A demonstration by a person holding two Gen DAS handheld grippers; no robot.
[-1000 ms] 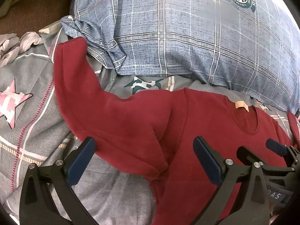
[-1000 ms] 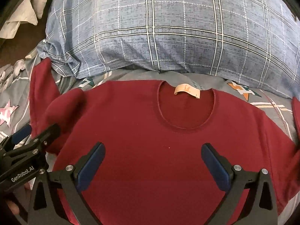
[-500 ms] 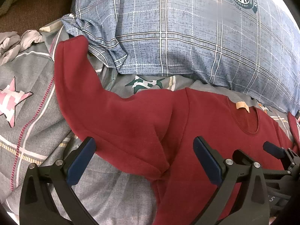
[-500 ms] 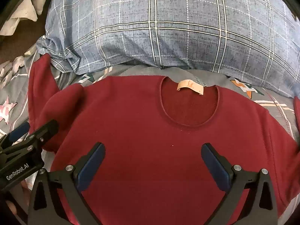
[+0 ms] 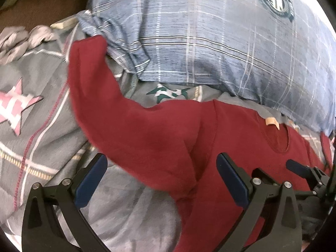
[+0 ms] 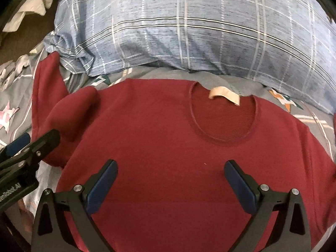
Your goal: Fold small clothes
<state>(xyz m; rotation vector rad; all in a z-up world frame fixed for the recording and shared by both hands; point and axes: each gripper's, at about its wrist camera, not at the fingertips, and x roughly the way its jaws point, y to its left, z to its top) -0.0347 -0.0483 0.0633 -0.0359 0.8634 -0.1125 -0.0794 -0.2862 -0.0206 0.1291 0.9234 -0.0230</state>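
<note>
A dark red sweater [image 6: 172, 147] lies flat on the bed, front side up, neckline toward the pillow, with a tan neck label [image 6: 224, 95] showing inside the collar. It seems spread this way so we can fold the sides in. Its left sleeve [image 5: 117, 113] stretches outward and up, the cuff touching the pillow's corner, with a bunched fold near the armpit.

We hold our left gripper [image 5: 161, 180] over that armpit fold, its fingers spread wide and grasping nothing. Our right gripper [image 6: 171, 184] hovers over the sweater's chest, its fingers also released and empty.

Beneath lies a grey bedsheet [image 5: 37, 126] printed with a pink star [image 5: 14, 107]. A blue plaid pillow [image 6: 189, 31] sits just beyond the collar and crowds the sleeve's cuff. Crumpled pale cloth [image 6: 33, 4] lies farther away, clear of our work.
</note>
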